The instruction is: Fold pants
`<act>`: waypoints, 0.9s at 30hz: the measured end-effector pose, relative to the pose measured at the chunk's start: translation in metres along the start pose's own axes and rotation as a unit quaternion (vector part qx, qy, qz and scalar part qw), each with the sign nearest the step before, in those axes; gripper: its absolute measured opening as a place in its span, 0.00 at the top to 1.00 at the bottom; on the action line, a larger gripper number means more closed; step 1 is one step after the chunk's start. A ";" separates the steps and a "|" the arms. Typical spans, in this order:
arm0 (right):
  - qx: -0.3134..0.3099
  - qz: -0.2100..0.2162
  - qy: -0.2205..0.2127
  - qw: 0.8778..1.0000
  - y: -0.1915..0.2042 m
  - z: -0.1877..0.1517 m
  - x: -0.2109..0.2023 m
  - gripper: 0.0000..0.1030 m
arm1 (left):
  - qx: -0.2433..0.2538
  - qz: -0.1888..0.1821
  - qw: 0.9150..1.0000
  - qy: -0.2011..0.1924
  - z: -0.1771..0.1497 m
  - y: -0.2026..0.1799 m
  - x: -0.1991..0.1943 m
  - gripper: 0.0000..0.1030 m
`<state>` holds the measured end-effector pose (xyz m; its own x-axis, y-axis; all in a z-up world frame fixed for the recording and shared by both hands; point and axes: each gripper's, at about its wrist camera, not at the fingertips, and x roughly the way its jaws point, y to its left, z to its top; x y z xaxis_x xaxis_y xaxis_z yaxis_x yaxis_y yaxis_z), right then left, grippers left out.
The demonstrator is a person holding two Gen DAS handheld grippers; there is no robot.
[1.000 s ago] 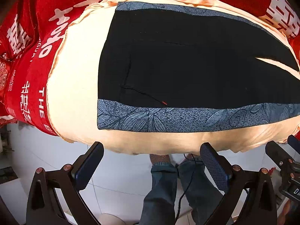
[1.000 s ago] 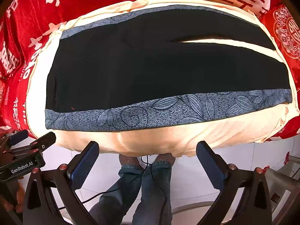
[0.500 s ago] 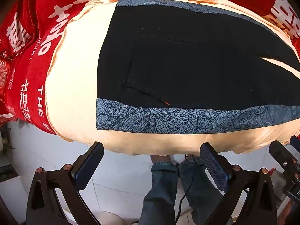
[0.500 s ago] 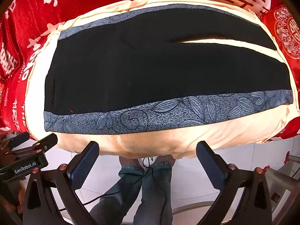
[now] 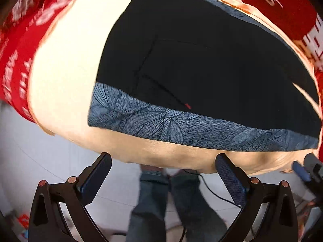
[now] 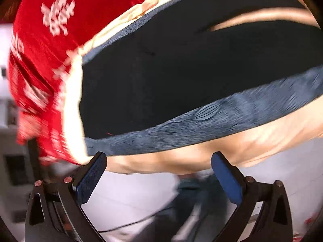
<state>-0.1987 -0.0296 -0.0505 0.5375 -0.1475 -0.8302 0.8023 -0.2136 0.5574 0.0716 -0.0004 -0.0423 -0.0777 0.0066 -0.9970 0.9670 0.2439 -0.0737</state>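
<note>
Black cloth with a blue-grey leaf-printed band down each outer side: the pants [image 5: 201, 66] lie spread flat and unfolded on a cream sheet [image 5: 60, 70], which covers a raised surface draped in a red cloth [image 6: 50, 40]; whether that surface is a bed or a desk cannot be told. The waist end lies to the left and the two legs run off to the right, a thin wedge of sheet showing between them in the right wrist view.

Both claws hang off the near edge, over a pale tiled floor and the person's jeans [image 5: 153, 201]; the left claw [image 5: 161, 179] has its fingers wide apart and holds nothing; the right claw [image 6: 159, 177] is likewise spread and empty, its blue pads clear of the cloth. Both views are smeared by motion, the right one more so.

No fold looks begun, so the step in hand appears to be the approach for a first grasp. The next move probably calls for each claw to pinch the near patterned band [image 5: 181, 129], one near the waist and one further along the leg, and carry that edge over onto the far leg, evenly enough that the halves match.

White lettering and large Chinese characters are printed on the red cloth; blur leaves none of it readable.
</note>
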 end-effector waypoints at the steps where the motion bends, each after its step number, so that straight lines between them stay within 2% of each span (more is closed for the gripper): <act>1: 0.009 0.025 0.005 1.000 -0.005 -0.001 0.007 0.00 | -0.009 -0.013 1.000 -0.002 -0.001 0.007 0.007 0.00; 3: 0.017 0.059 0.018 0.998 -0.012 -0.004 0.023 0.04 | -0.022 -0.025 0.999 -0.008 -0.004 0.018 0.017 0.00; 4: 0.021 0.072 0.025 0.997 -0.015 -0.008 0.030 0.09 | -0.026 -0.027 0.999 -0.015 -0.006 0.023 0.020 0.00; 5: 0.029 0.093 0.036 0.995 -0.018 -0.011 0.042 0.17 | -0.036 -0.049 0.998 -0.017 -0.009 0.029 0.027 0.00; 6: 0.038 0.113 0.047 0.992 -0.020 -0.013 0.053 0.20 | -0.042 -0.063 0.997 -0.011 -0.010 0.030 0.031 0.00; 10: 0.059 0.168 0.064 0.982 -0.027 -0.022 0.098 0.21 | -0.057 -0.138 0.989 -0.005 -0.009 0.031 0.046 0.00; 14: 0.083 0.221 0.049 0.970 -0.028 -0.021 0.123 0.21 | -0.046 -0.163 0.986 -0.003 -0.007 0.026 0.061 0.00; 19: 0.094 0.291 0.010 0.952 -0.010 -0.008 0.102 0.21 | -0.057 -0.196 0.979 0.005 -0.001 0.015 0.068 0.00; 21: 0.085 0.310 0.005 0.947 0.001 -0.004 0.088 0.21 | -0.076 -0.222 0.972 0.003 0.002 0.020 0.066 0.00; 23: 0.072 0.313 0.007 0.947 0.009 -0.002 0.077 0.21 | -0.104 -0.253 0.962 -0.001 0.009 0.019 0.063 0.00; 27: 0.071 0.327 0.005 0.942 0.014 -0.002 0.070 0.21 | -0.148 -0.280 0.948 -0.004 0.020 0.024 0.064 0.00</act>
<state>-0.1497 -0.0412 -0.1010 0.9078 -0.2836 -0.3089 0.2564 -0.2076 0.9440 0.0944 -0.0134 -0.1088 -0.5564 -0.2117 -0.8035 0.6636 0.4688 -0.5830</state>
